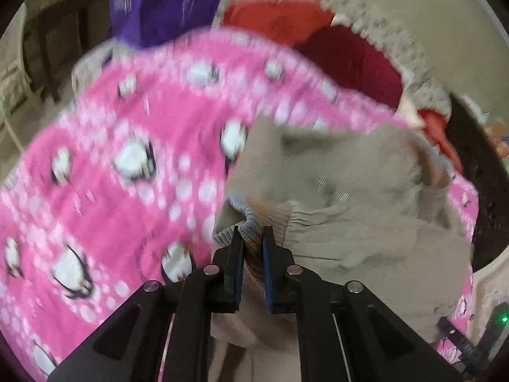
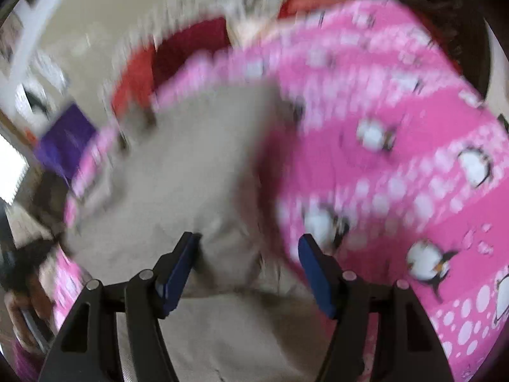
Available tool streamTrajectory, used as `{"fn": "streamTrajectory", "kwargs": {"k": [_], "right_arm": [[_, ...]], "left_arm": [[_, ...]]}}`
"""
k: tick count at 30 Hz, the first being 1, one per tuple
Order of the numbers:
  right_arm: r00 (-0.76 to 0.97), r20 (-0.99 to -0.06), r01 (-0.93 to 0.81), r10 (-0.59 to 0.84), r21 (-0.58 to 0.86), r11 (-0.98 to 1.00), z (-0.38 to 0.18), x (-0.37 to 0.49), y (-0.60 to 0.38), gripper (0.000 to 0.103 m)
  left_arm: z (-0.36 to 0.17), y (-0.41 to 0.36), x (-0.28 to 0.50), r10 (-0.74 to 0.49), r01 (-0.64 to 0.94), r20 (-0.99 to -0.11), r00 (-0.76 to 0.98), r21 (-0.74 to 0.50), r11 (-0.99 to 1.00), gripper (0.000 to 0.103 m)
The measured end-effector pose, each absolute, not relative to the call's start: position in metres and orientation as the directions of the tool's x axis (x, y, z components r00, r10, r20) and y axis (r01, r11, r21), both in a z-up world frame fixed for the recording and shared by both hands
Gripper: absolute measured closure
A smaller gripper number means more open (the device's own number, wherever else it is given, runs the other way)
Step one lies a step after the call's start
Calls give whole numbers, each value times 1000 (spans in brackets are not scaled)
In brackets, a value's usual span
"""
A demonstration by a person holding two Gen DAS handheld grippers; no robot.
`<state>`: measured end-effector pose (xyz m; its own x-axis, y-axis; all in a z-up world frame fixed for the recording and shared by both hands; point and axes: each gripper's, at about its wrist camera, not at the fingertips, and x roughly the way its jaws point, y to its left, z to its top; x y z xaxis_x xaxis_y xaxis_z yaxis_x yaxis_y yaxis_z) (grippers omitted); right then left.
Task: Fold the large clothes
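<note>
A beige garment (image 1: 343, 191) lies crumpled on a pink penguin-print blanket (image 1: 111, 165). My left gripper (image 1: 251, 232) is shut on the garment's ribbed grey-and-orange edge (image 1: 251, 222), with cloth pinched between the fingers. In the right wrist view the same beige garment (image 2: 197, 175) spreads below on the pink blanket (image 2: 397, 127). My right gripper (image 2: 249, 242) is open above the beige cloth and holds nothing. Both views are blurred.
A pile of red and maroon clothes (image 1: 334, 44) and a speckled grey knit (image 1: 397, 51) lie beyond the blanket. A purple cloth (image 1: 159, 0) hangs at the top left. Dark wooden furniture (image 1: 57, 47) stands at the far left.
</note>
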<state>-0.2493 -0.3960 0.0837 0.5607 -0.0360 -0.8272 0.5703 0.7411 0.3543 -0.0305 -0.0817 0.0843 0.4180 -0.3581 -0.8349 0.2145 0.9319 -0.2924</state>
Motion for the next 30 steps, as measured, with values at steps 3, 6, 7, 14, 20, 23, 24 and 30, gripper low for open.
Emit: {"fn": "streamTrajectory", "kwargs": {"k": [3, 6, 7, 14, 20, 23, 24, 30], "right_arm": [[530, -845, 585, -63, 311, 749, 85, -253, -395, 40], [549, -816, 629, -182, 259, 733, 117, -265, -399, 40], [551, -802, 645, -232, 233, 728, 128, -266, -401, 40], [505, -853, 575, -132, 219, 788, 108, -213, -402, 34], [556, -819, 569, -139, 254, 782, 100, -222, -425, 86], [533, -841, 617, -96, 309, 724, 82, -224, -442, 80], [534, -839, 627, -103, 312, 714, 85, -228, -443, 69], [562, -804, 558, -193, 197, 806, 129, -251, -406, 65]], "left_arm": [[77, -78, -35, -403, 220, -825, 397, -341, 914, 102], [88, -81, -43, -387, 238, -814, 434, -311, 920, 87], [94, -83, -47, -378, 252, -807, 455, -290, 923, 85], [112, -107, -63, -352, 326, -770, 532, -198, 925, 81], [91, -137, -56, -289, 376, -808, 514, -91, 922, 76], [65, -150, -45, -215, 364, -862, 458, -39, 931, 76], [62, -149, -43, -217, 356, -868, 446, -50, 933, 76], [64, -142, -41, -238, 341, -853, 465, -76, 937, 76]]}}
